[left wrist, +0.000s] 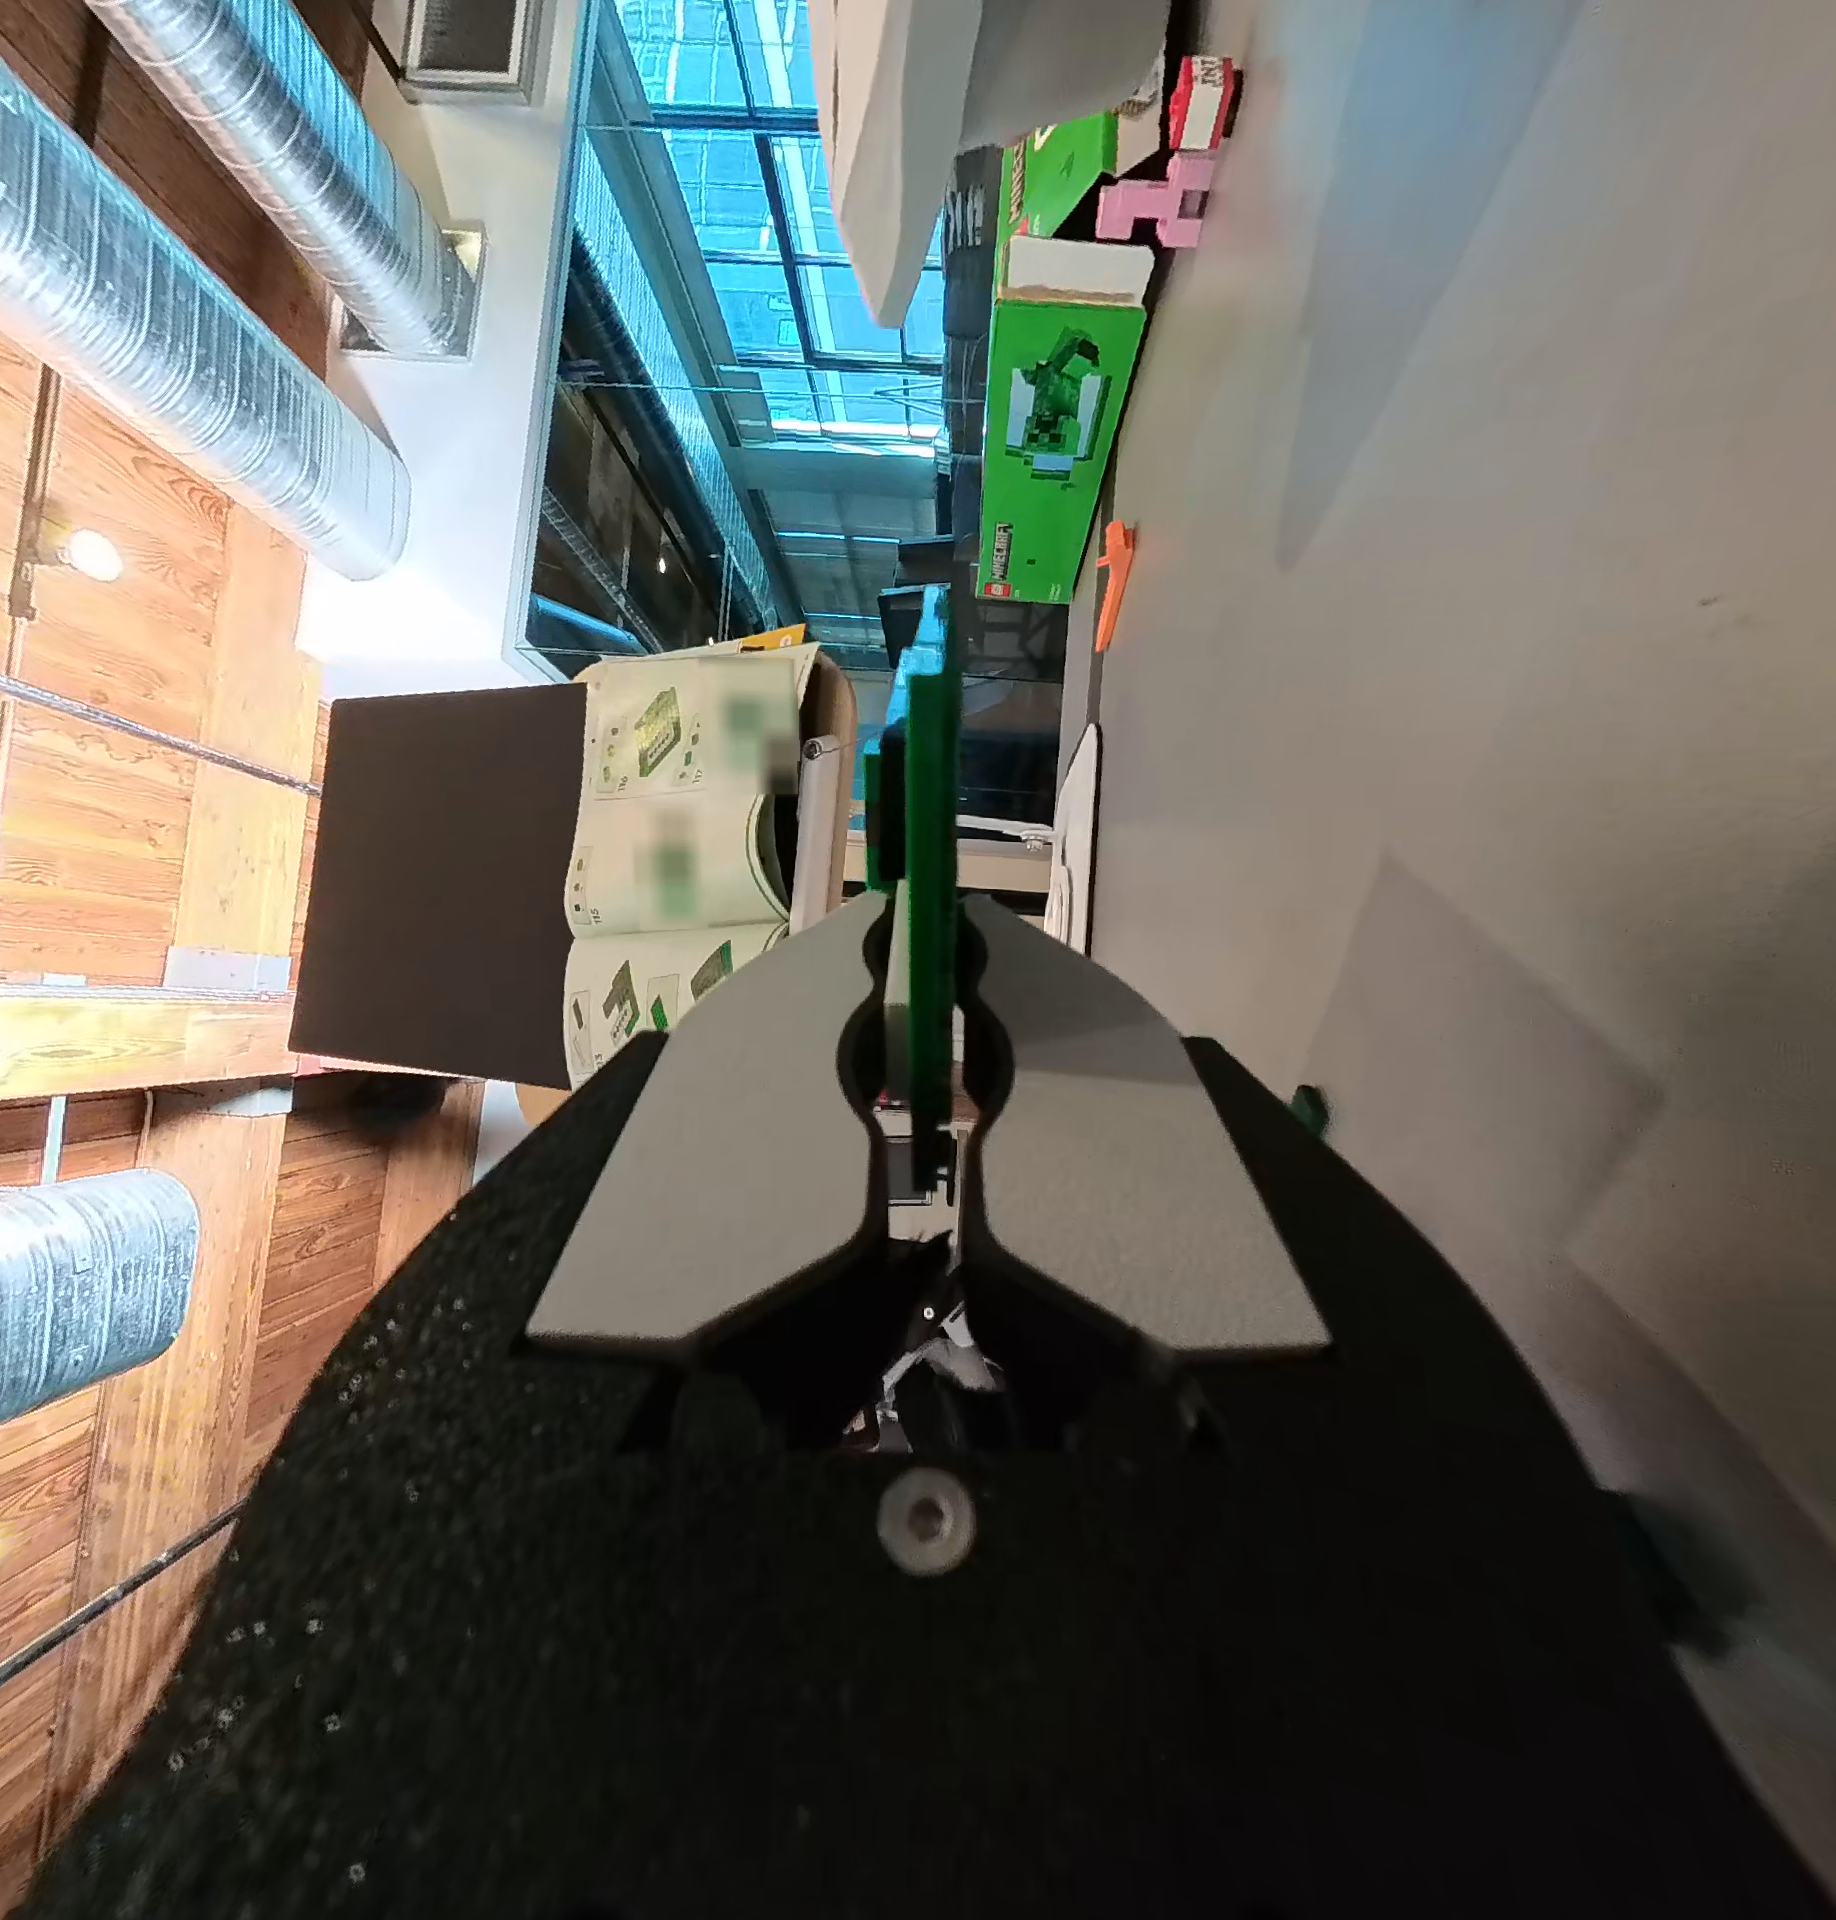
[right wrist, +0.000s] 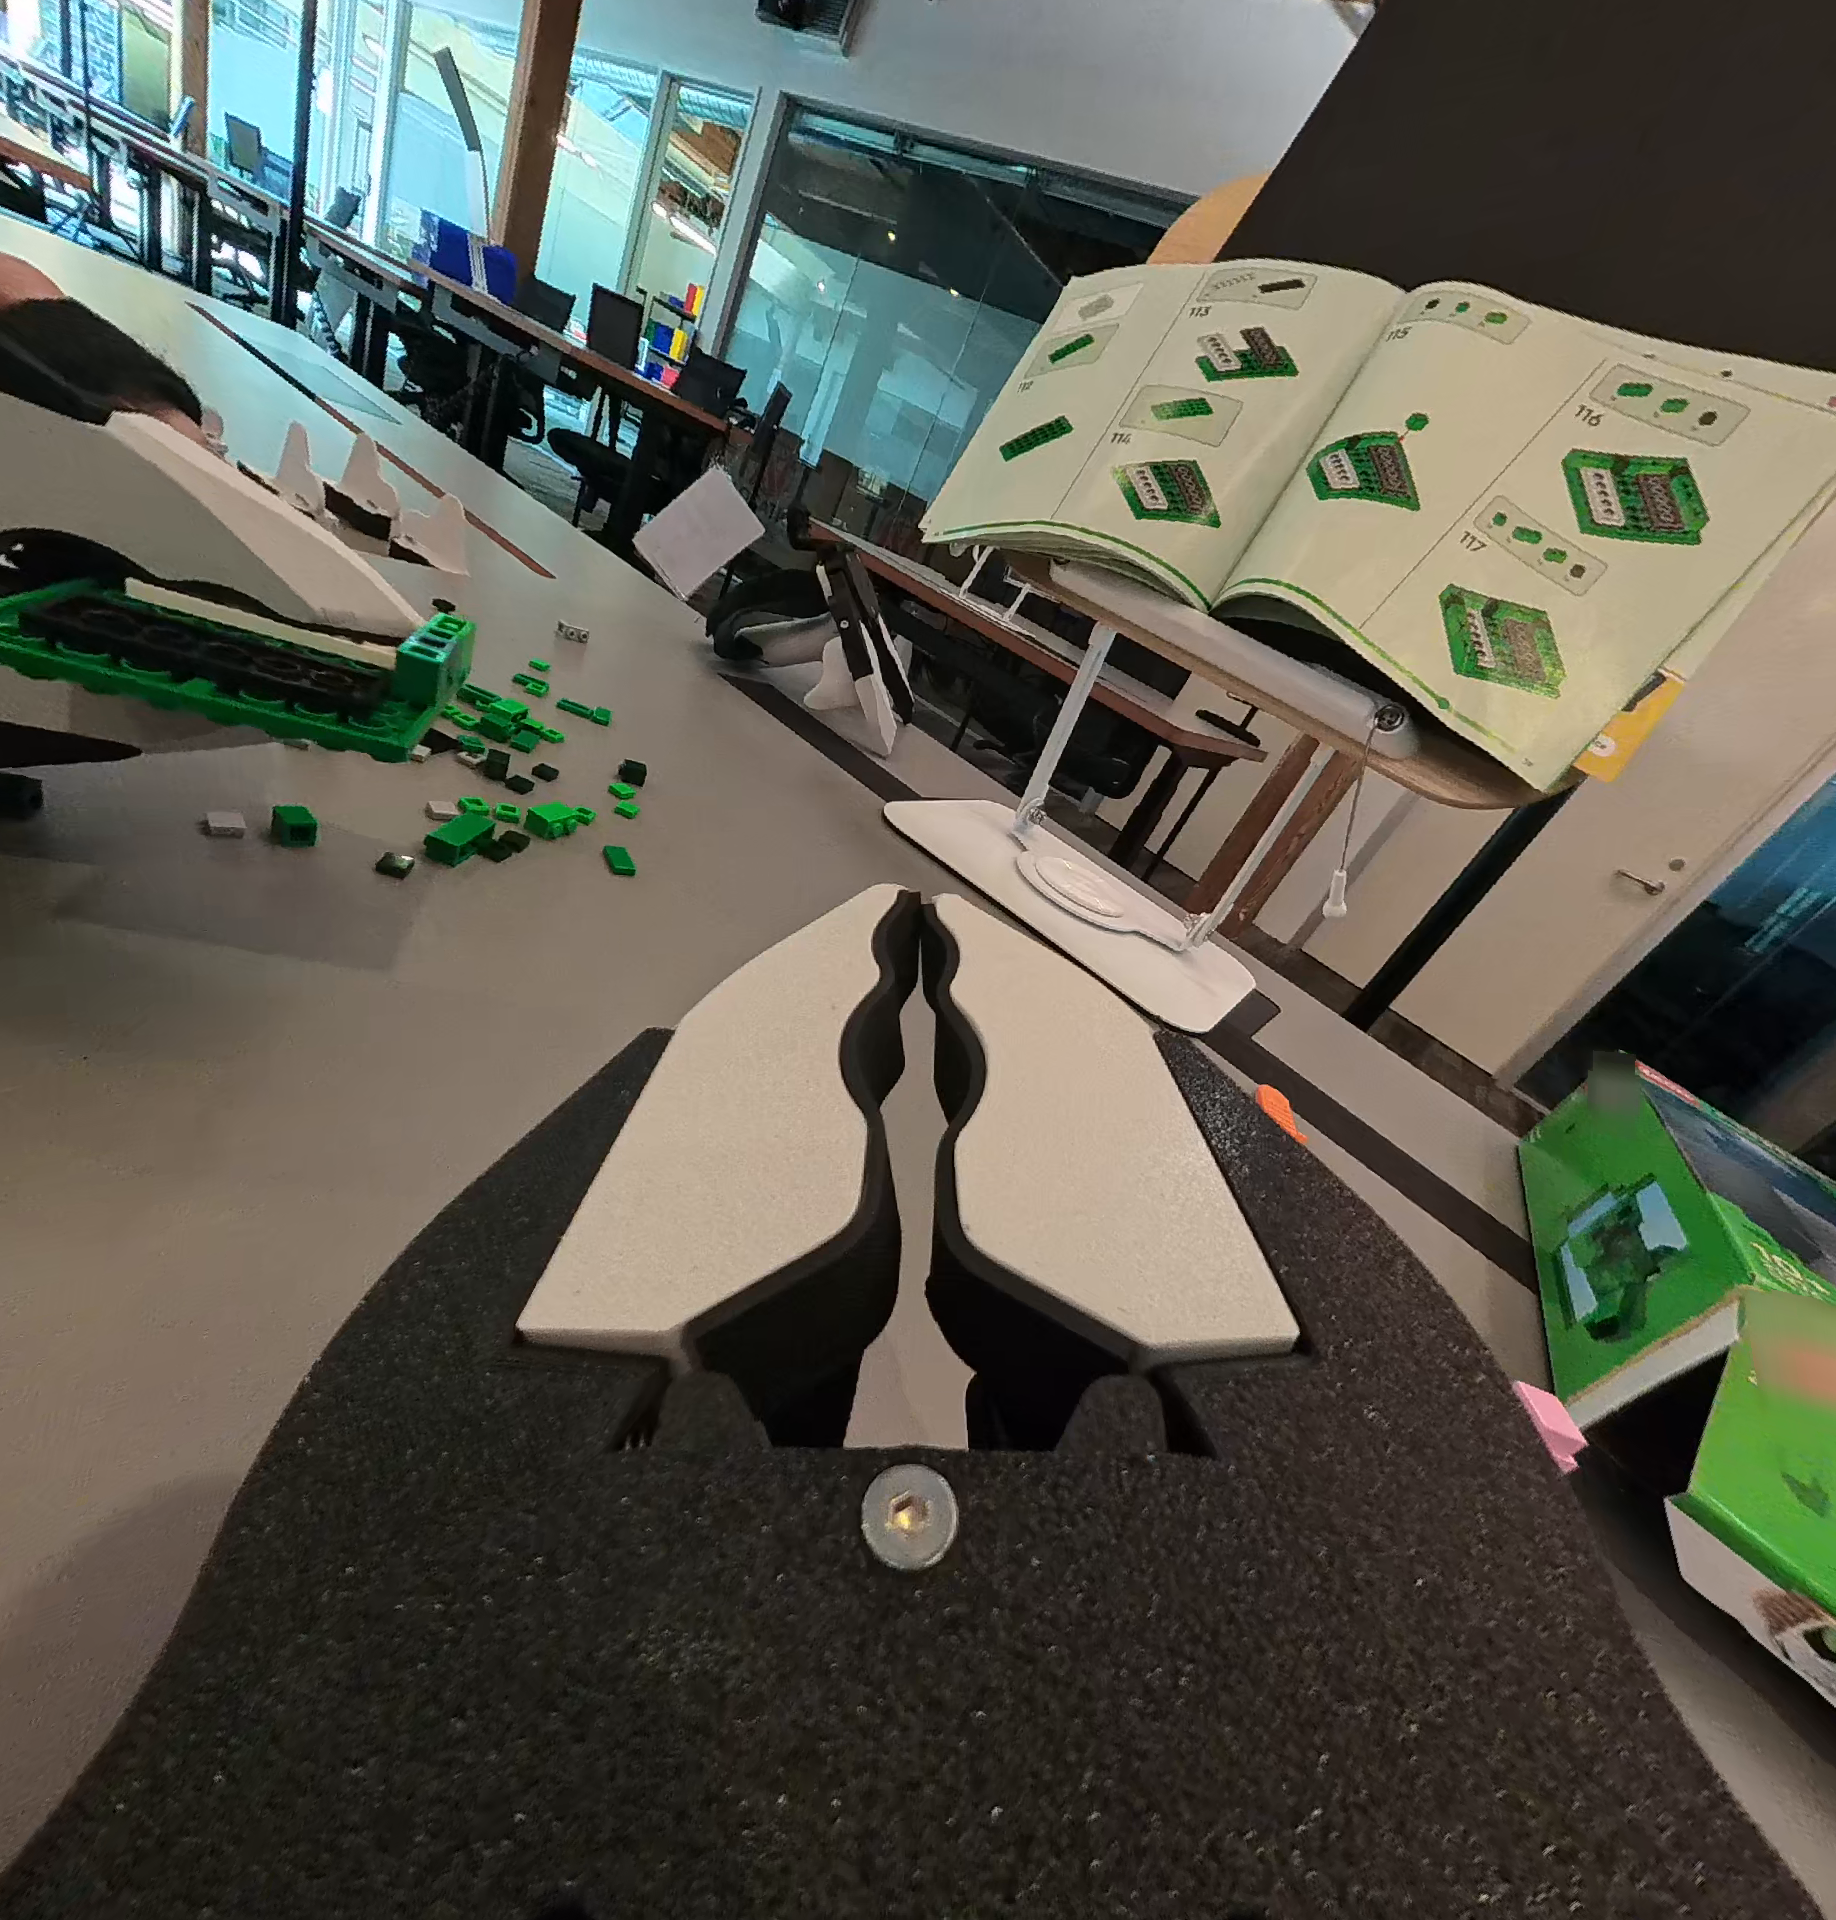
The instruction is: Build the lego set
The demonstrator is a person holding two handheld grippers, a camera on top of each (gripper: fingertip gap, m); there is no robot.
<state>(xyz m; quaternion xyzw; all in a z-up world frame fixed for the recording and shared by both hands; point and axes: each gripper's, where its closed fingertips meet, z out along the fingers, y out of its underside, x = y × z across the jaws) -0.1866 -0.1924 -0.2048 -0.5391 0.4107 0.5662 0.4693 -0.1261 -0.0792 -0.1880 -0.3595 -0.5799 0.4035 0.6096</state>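
2 tongs: left tongs [left wrist: 919, 935] clamp flat studded green plate [left wrist: 929, 831]; right tongs [right wrist: 919, 914] clenched, empty.

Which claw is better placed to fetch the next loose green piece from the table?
Right, probably. The right claw is shut on nothing and faces the loose green pieces, while the left claw is already gripping the green plate assembly.

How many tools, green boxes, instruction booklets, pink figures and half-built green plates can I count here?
Tools: 2 (left tool, right tool)
Green boxes: 2
Instruction booklet: 1
Pink figure: 1
Half-built green plate: 1, gripped by the left tool
Total: 7
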